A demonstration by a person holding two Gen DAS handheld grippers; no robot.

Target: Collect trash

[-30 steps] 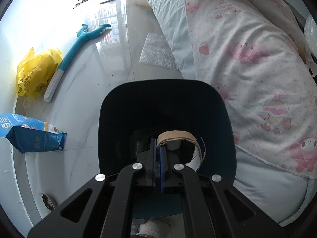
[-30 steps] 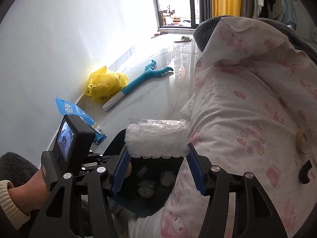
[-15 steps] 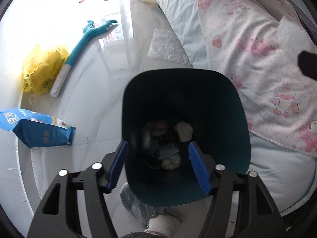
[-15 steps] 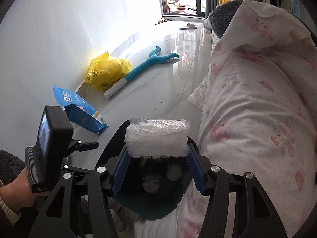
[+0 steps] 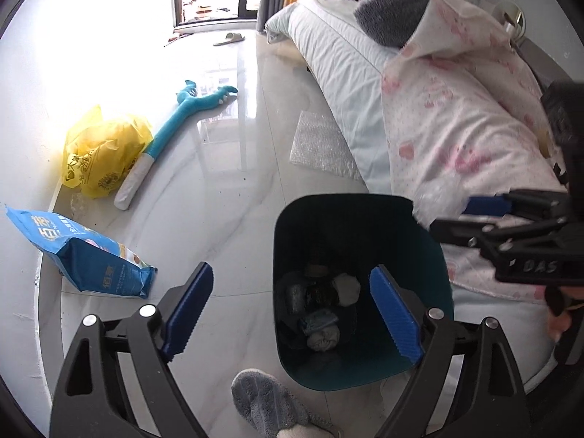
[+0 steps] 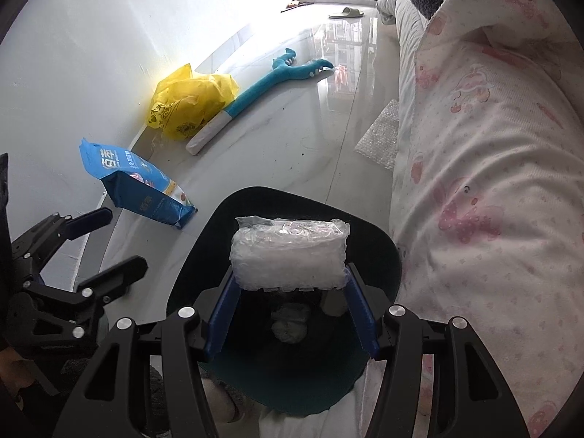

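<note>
Two jaws pinch bubble wrap (image 6: pixel 288 253) — above the bin (image 6: pixel 204 248).

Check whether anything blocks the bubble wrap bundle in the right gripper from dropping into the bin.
Nothing visible does. The bubble wrap bundle, gripped in the right gripper, hangs over the open mouth of the bin, with only earlier trash at the bottom. The left gripper, jaws opening and empty, is off to the side.

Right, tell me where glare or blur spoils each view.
Left wrist view: window light washes out the floor at upper left, and the right claw at the right edge is motion-blurred. Right wrist view: sharp overall, with glare on the wall above the yellow bag.
</note>
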